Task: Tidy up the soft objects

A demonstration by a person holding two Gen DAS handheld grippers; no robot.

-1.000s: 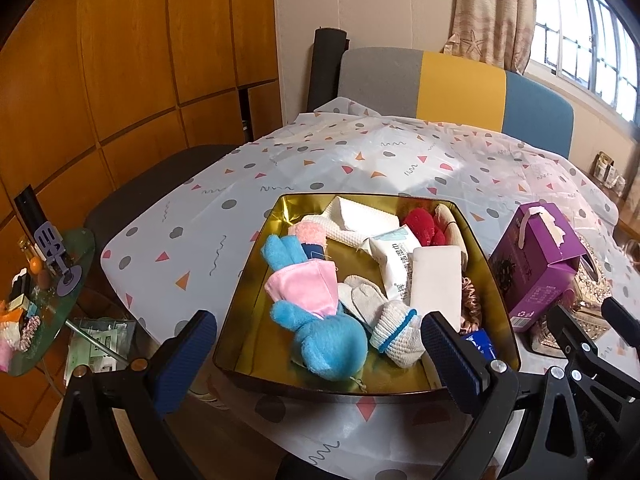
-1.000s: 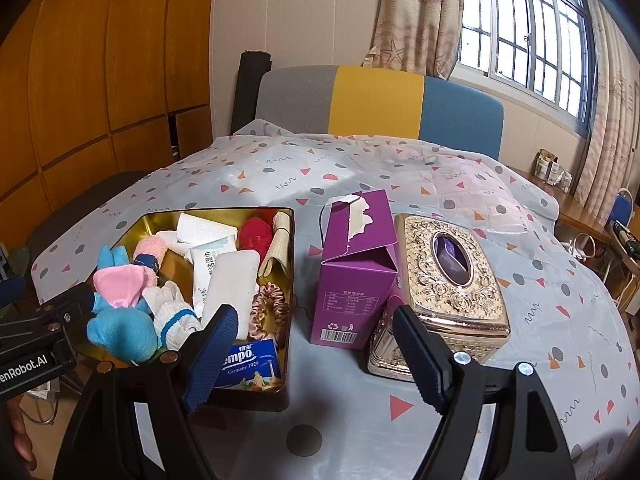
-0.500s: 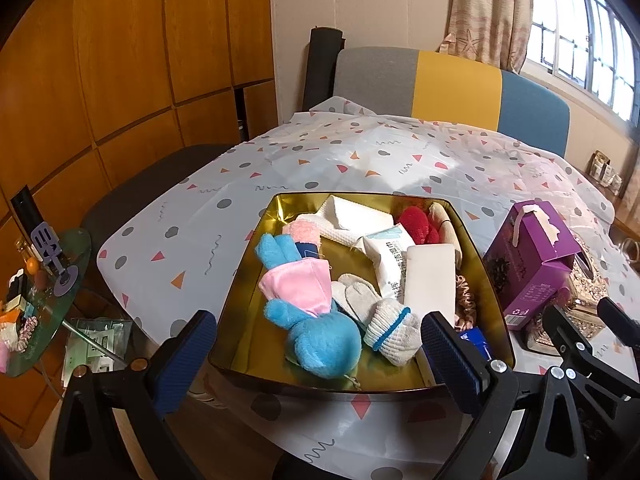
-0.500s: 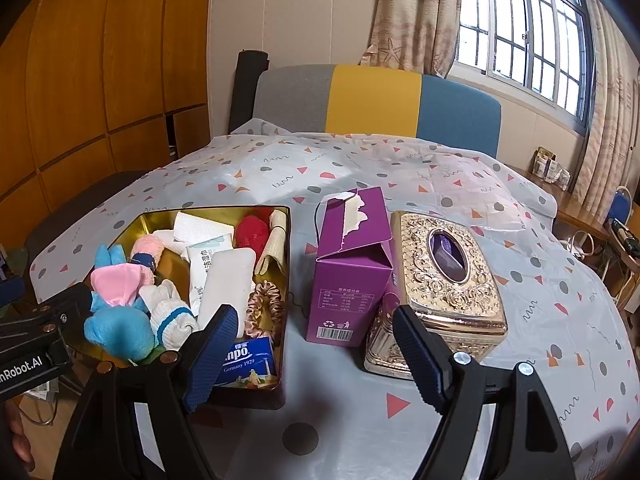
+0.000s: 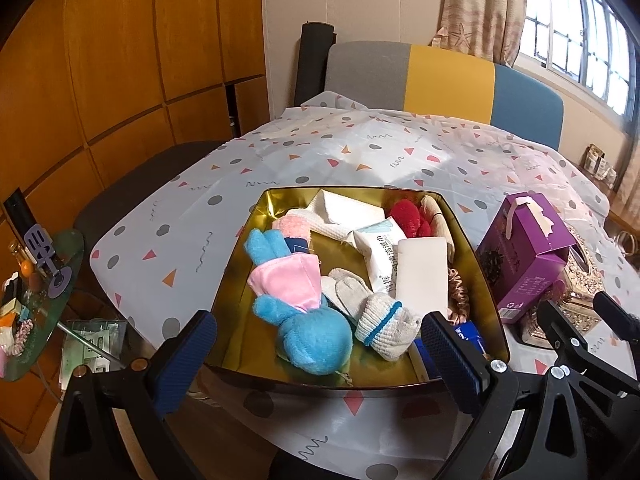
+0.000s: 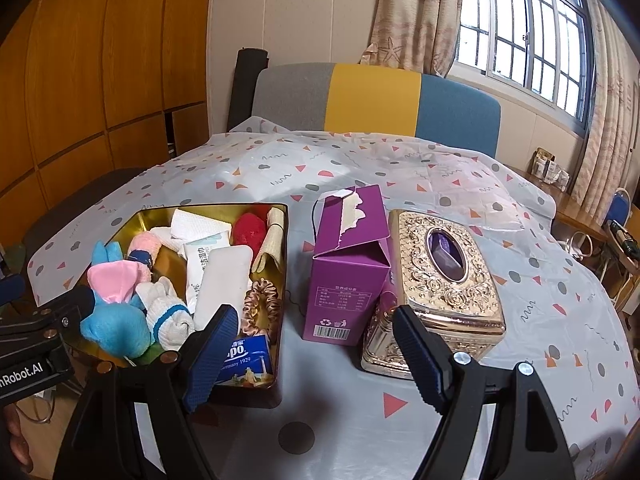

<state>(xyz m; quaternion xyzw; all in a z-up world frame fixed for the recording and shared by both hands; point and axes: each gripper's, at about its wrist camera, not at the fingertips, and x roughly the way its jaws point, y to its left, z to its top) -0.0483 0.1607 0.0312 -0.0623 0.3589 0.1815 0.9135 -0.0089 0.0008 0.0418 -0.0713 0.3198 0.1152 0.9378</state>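
A gold tin tray (image 5: 236,272) (image 6: 282,240) near the table's front edge holds several soft things: a blue plush rabbit in a pink dress (image 5: 296,300) (image 6: 112,312), white socks with a blue stripe (image 5: 380,324) (image 6: 168,312), a wet-wipe pack (image 5: 380,248), a white pad (image 5: 422,276), a red pompom (image 5: 408,216), a pink scrunchie (image 6: 262,304) and a blue tissue pack (image 6: 244,360). My left gripper (image 5: 316,360) hovers open before the tray's near rim. My right gripper (image 6: 312,352) stands open and empty in front of the purple carton (image 6: 348,264).
An ornate gold tissue box (image 6: 444,280) sits right of the purple carton. A striped sofa back (image 6: 376,100) is behind the table. A glass side table (image 5: 36,292) with small items stands at the left. The patterned tablecloth (image 6: 360,168) stretches behind the tray.
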